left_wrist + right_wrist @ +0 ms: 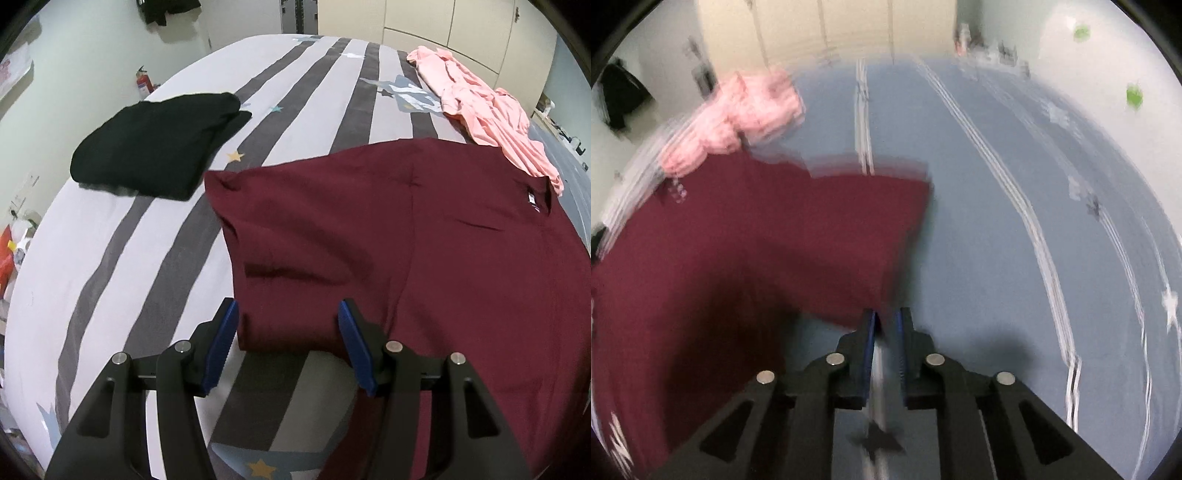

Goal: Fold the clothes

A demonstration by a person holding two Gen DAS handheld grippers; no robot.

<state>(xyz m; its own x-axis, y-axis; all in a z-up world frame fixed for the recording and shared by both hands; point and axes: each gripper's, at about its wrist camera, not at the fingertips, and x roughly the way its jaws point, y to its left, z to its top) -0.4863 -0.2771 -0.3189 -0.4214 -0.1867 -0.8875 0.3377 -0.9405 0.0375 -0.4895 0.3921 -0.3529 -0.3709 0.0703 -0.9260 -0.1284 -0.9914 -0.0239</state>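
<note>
A maroon T-shirt (406, 240) lies spread on the striped bed (110, 258), label at its collar on the right. My left gripper (288, 306) is open just above the shirt's near sleeve, whose hem lies between the blue pads (229, 332) without being pinched. In the blurred right wrist view the other sleeve of the maroon T-shirt (738, 240) runs down to a corner at my right gripper (886, 314). Its jaws stand almost together, and the sleeve corner sits between the tips.
A folded black garment (159, 144) rests on the bed's left side. A crumpled pink garment (487, 110) lies beyond the shirt's collar, also seen as the pink garment (746, 110). A fire extinguisher (144, 81) stands by the far wall; wardrobe doors (443, 22) lie behind.
</note>
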